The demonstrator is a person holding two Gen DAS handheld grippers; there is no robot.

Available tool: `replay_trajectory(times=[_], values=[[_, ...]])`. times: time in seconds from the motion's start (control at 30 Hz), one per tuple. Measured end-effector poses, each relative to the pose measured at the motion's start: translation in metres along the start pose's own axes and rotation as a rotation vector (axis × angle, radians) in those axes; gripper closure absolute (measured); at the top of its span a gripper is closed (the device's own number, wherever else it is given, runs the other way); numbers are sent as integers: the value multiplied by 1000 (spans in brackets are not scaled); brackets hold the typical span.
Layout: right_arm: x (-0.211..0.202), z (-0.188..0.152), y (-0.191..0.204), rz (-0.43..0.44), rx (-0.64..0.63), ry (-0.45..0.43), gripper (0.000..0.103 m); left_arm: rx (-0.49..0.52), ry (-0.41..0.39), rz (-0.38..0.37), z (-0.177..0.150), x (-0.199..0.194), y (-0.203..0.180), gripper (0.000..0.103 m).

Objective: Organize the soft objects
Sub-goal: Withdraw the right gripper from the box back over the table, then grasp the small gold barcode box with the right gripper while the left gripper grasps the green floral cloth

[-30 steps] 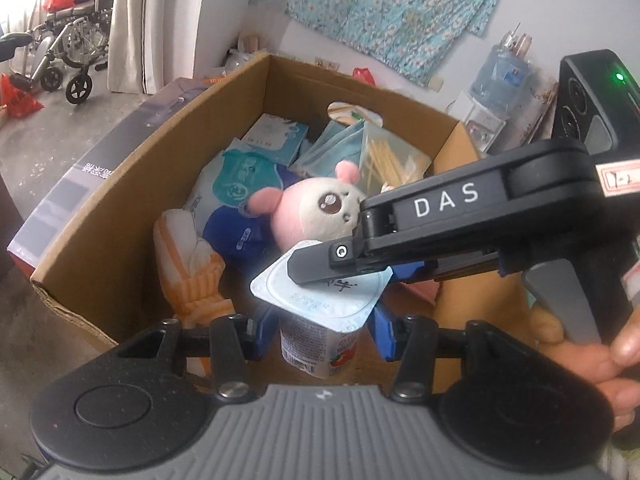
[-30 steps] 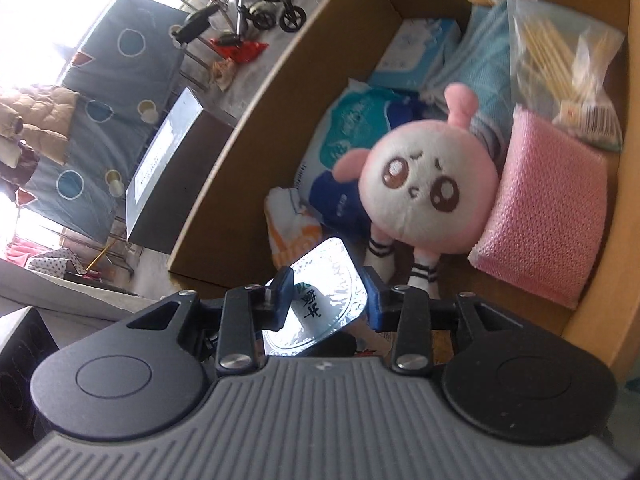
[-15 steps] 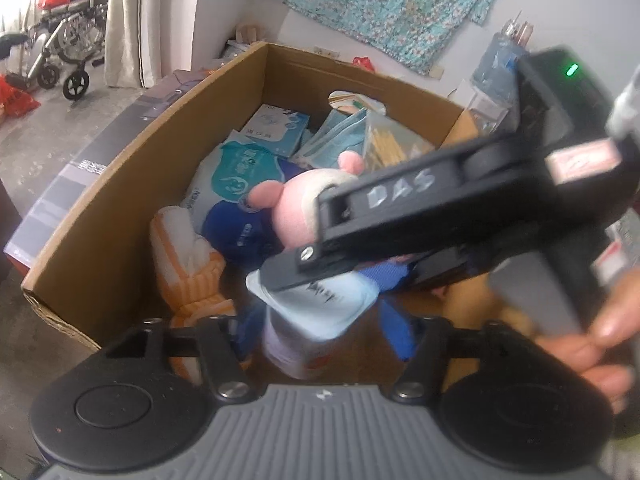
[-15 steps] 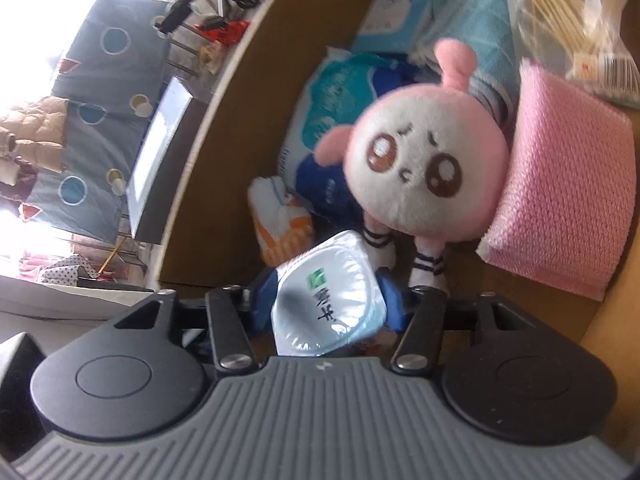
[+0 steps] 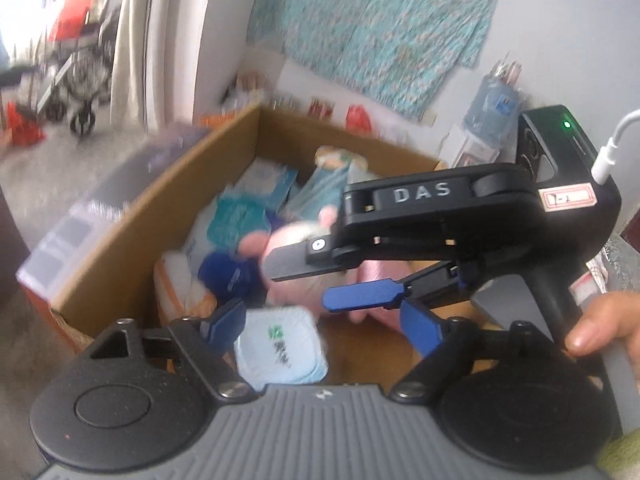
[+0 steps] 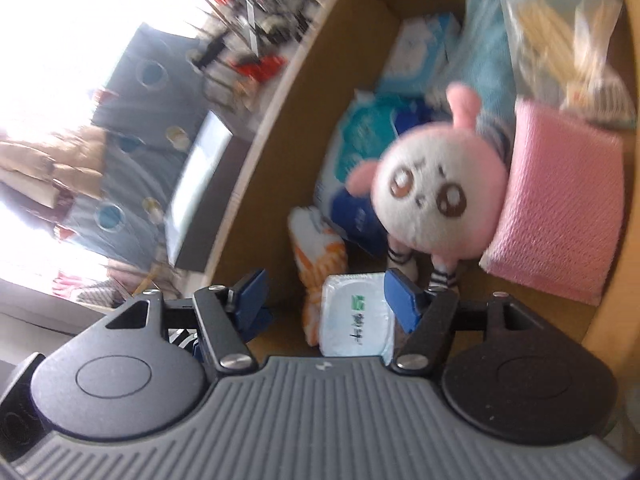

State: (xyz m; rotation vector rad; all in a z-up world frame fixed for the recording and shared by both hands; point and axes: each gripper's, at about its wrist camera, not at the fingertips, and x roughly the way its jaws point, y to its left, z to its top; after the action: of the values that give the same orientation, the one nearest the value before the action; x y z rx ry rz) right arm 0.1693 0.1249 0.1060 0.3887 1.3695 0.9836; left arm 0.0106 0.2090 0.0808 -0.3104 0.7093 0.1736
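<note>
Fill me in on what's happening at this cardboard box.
A person with a gripper in each hand is packing soft things into the cardboard box. Both jaws have just been opening. The left gripper and right gripper stand open around the sealed cup, which sits in the box in front of the pink plush toy, beside the orange-striped cloth and pink sponge.

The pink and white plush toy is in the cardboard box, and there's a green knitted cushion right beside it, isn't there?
Not quite. The cushion beside the plush toy is pink, not green, as the right wrist view shows. The toy is indeed in the cardboard box.
</note>
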Motion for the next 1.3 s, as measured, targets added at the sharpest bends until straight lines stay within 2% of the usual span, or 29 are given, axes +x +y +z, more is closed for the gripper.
replay_trajectory(times=[0.13,0.23,0.33,0.53,0.7,0.8,0.97,1.03,1.13,1.2,1.3], values=[[-49,-11,-6,43,-26,-122,38,94,-93,6,-2,-18,-33,9],[-97,-26,-16,56,-45,-212,37,168,-139,-36,-9,-29,-64,8],[-149,-45,-27,19,-75,-307,33,245,-163,-110,-20,-35,-96,5],[-260,-94,-67,-186,-99,-516,26,393,-120,-302,-49,-30,-162,4],[-314,-126,-106,-399,-95,-604,18,525,-33,-435,-88,-5,-215,4],[-324,-134,-133,-522,-128,-582,17,574,19,-456,-108,20,-241,4],[-306,-119,-179,-652,-214,-441,13,603,120,-457,-130,60,-264,4],[-294,-107,-191,-709,-296,-400,13,601,141,-448,-134,72,-272,4],[-276,-94,-203,-780,-503,-327,13,614,134,-416,-138,88,-282,4],[-260,-88,-210,-821,-649,-243,13,632,136,-399,-140,100,-289,6],[-236,-77,-222,-859,-772,-121,13,648,157,-396,-143,113,-296,11]])
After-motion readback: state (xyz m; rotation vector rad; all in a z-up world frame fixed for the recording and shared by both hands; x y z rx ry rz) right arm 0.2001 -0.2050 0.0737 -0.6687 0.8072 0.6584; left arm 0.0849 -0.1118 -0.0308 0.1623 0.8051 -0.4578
